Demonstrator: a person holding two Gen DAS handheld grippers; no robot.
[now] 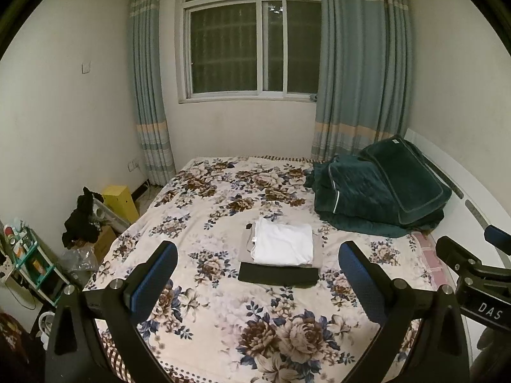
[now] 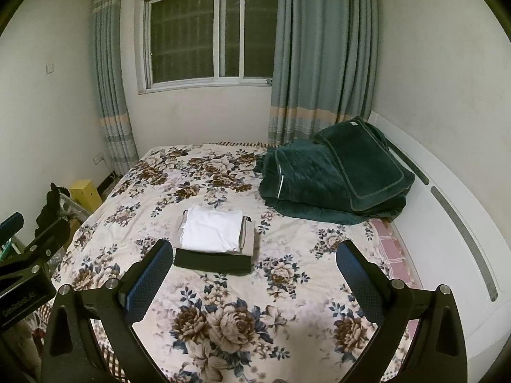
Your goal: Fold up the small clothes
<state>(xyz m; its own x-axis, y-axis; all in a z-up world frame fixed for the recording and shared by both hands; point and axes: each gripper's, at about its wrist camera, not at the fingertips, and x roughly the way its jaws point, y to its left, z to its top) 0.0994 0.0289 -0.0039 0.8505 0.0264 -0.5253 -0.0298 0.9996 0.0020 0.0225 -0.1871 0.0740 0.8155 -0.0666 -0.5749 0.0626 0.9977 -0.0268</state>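
A folded white garment (image 1: pixel 284 245) lies on top of a folded beige one (image 1: pixel 245 249), with a folded black one (image 1: pixel 278 275) under them, stacked mid-bed. The stack also shows in the right wrist view: white (image 2: pixel 212 229), beige (image 2: pixel 247 236), black (image 2: pixel 212 261). My left gripper (image 1: pixel 257 257) is open and empty, held above the floral bedspread (image 1: pixel 223 303), nearer me than the stack. My right gripper (image 2: pixel 254 253) is open and empty, to the right of the stack. The right gripper's body shows at the right edge of the left view (image 1: pixel 472 265).
A dark green quilt and pillow (image 1: pixel 380 191) are piled at the bed's far right by the white headboard (image 2: pixel 447 210). A pink towel (image 1: pixel 429 257) lies by it. Left of the bed stand a yellow box (image 1: pixel 119 201), dark clothes (image 1: pixel 81 220) and a small shelf (image 1: pixel 28 261).
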